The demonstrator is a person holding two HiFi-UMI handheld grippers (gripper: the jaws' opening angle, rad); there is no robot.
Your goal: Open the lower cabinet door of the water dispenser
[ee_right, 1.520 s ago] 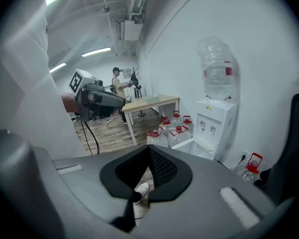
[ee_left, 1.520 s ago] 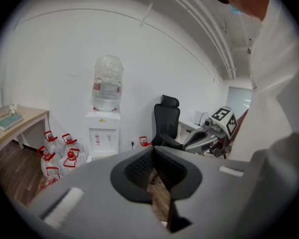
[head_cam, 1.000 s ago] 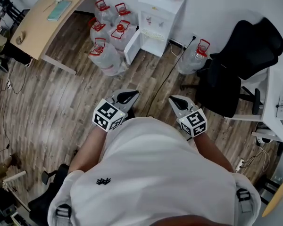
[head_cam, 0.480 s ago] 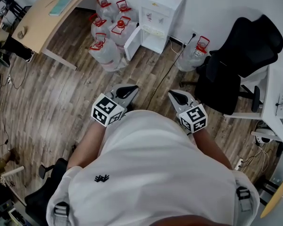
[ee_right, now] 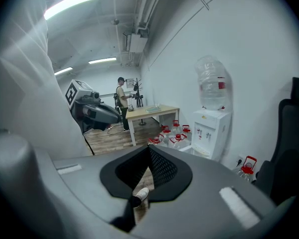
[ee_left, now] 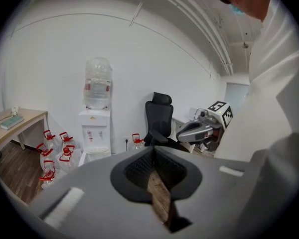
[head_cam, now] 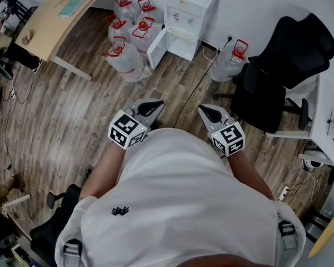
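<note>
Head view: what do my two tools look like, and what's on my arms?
Both the left tool and the right tool have light grey bodies with black, pointed, mesh-textured pads. Each carries a white cube printed with black square markers. The person wears a white short-sleeved shirt with a small black emblem.

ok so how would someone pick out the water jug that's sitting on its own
Find the white water dispenser against the white wall. In the head view a cluster of clear plastic jugs with red handles crowds its left side; this clear red-handled jug stands on its right, beside the black office chair. It alone has no other jug next to it.
</note>
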